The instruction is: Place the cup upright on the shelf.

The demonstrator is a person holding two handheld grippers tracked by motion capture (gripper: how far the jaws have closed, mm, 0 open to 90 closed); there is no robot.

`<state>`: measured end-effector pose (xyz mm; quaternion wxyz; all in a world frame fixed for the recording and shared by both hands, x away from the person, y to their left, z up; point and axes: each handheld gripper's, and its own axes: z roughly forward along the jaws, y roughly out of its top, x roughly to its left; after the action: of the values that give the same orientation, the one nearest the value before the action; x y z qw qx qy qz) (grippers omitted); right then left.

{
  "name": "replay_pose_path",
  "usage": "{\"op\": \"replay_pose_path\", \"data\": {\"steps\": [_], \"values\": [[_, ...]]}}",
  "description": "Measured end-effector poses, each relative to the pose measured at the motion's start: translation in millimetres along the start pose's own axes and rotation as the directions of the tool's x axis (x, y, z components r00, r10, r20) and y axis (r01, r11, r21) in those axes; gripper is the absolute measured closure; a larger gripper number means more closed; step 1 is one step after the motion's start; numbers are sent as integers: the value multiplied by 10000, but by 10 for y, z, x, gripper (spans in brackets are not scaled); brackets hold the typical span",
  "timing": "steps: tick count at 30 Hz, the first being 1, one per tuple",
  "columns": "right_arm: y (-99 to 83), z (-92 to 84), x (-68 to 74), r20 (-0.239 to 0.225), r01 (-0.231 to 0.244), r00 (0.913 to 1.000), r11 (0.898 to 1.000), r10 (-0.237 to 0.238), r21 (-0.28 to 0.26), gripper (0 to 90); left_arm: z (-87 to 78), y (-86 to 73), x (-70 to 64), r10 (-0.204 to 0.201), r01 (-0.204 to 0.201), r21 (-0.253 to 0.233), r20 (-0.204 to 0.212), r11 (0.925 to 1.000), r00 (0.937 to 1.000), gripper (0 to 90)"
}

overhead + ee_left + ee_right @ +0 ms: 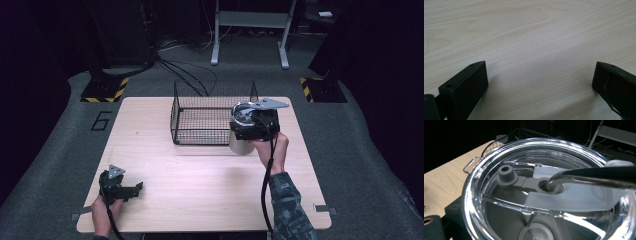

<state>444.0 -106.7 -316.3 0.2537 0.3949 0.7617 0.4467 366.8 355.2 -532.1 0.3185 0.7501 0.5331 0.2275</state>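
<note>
Up close, in the right gripper view, we see the tumbler (pixel 544 202) cut off below its clear lid (pixel 499 202), with a grey stopper (pixel 506 173) and a metal straw (pixel 584 178) across it. From the high view, the right gripper (pixel 254 125) hides most of the tumbler (pixel 240 146), which stands on the surface (pixel 200 175) just beside the wire basket (pixel 200 120). We grasp the tumbler with it. Our left gripper (pixel 135 189) rests near the surface's front left, spread wide apart over bare wood (pixel 536 50), holding nothing.
</note>
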Motion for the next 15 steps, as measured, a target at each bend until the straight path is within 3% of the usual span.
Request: {"op": "replay_pose_path", "data": {"steps": [15], "values": [[221, 76, -59, 61, 81, 9999, 9999, -81, -62, 35, 0, 0, 1, 8, -8, 4, 0, 10000, 10000, 3]]}}
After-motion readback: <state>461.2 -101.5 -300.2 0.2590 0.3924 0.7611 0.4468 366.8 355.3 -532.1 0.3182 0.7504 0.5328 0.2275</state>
